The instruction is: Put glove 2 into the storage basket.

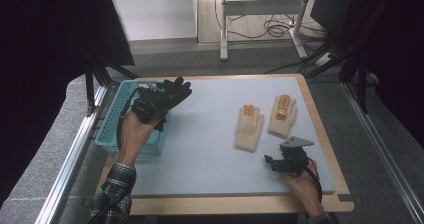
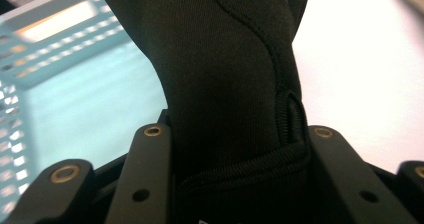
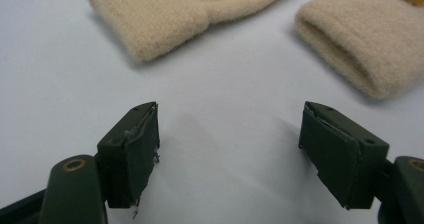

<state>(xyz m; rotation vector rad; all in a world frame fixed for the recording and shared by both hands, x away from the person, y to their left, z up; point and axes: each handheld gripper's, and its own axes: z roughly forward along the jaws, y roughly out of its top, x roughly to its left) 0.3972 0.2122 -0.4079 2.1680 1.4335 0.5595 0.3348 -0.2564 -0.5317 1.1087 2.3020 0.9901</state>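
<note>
My left gripper (image 1: 159,100) is clamped on a black glove (image 1: 172,91), the jaws pinching its cuff from both sides; in the left gripper view the glove (image 2: 235,74) rises straight up between them. On the high view I carry it at about 10 o'clock on the table (image 1: 210,134), over the right edge of the blue basket (image 1: 116,119), with the glove's fingers fanned toward 1 o'clock. My right gripper (image 1: 275,162) sits at about 5 o'clock, jaws spread wide with nothing between them, low over the table. Two beige gloves (image 1: 250,126) (image 1: 282,115) lie side by side at 2 o'clock, fingers pointing away from me; their cuffs (image 3: 150,14) (image 3: 360,44) lie just ahead of the right gripper.
</note>
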